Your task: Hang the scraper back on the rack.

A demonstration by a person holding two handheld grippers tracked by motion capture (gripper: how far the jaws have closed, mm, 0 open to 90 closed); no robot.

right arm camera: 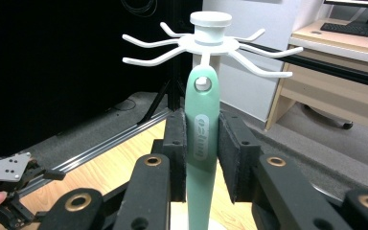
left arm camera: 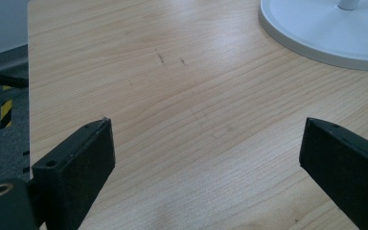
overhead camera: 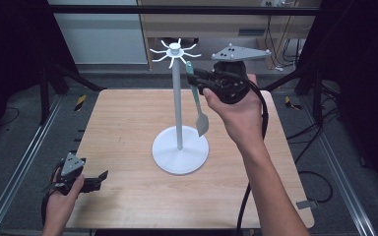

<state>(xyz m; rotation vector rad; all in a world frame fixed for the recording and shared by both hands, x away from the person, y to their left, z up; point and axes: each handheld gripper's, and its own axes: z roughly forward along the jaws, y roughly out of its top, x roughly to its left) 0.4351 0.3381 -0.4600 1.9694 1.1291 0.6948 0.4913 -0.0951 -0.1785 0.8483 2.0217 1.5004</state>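
A white utensil stand [overhead camera: 177,98] rises from a round base [overhead camera: 180,150] at the middle of the wooden table [overhead camera: 128,123], with a crown of hooks [overhead camera: 174,49] on top. My right gripper [overhead camera: 197,78] is held high beside that crown, shut on the handle of a mint-green spatula [overhead camera: 199,110] whose blade hangs down next to the pole. In the right gripper view both pads [right arm camera: 177,134] press the handle [right arm camera: 201,148], and a hook tip [right arm camera: 202,84] shows through the handle's hole. My left gripper [overhead camera: 101,180] rests low at the table's front left corner. Its jaws [left arm camera: 208,129] stand wide apart over bare wood.
The stand's base [left arm camera: 326,28] lies ahead and to the right of the left gripper. A cable [overhead camera: 256,147] trails from the right gripper along the forearm. Metal floor rails [overhead camera: 24,162] run along both sides of the table. A wooden desk [right arm camera: 345,43] stands behind.
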